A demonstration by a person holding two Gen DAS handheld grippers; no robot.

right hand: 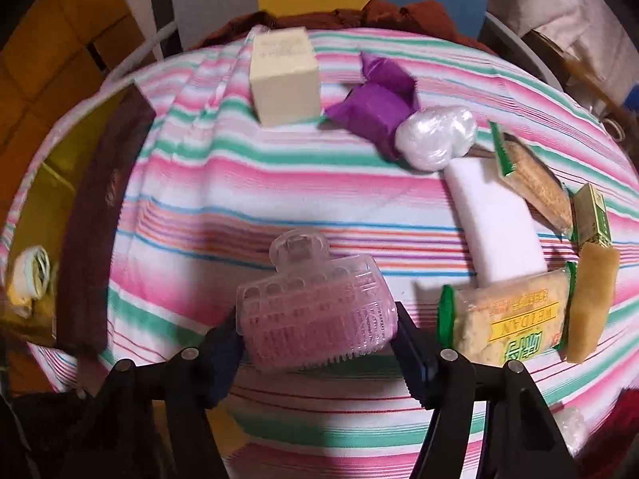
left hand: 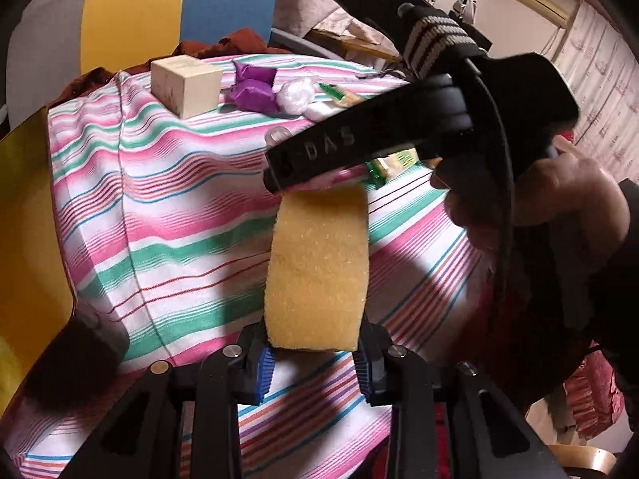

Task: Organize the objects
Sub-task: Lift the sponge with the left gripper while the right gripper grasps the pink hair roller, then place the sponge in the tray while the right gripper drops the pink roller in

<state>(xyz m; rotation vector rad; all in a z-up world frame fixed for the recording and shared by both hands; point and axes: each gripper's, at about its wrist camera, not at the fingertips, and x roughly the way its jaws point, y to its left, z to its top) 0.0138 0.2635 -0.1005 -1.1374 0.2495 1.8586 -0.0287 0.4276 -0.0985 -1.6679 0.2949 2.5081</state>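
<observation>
left gripper (left hand: 313,359) clamps a yellow sponge (left hand: 317,271); right gripper (right hand: 315,343) clamps a pink brush (right hand: 315,315).

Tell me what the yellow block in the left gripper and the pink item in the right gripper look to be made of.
Yellow block: looks like sponge foam, matte with a grainy, porous face. Pink item: apparently translucent moulded plastic, glossy, with ribbed slots and a clip-like tab.

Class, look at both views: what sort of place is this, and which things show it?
Probably a room in a home: a wall air conditioner, curtains, and a striped cloth spread under snack packets and a sponge.
</observation>
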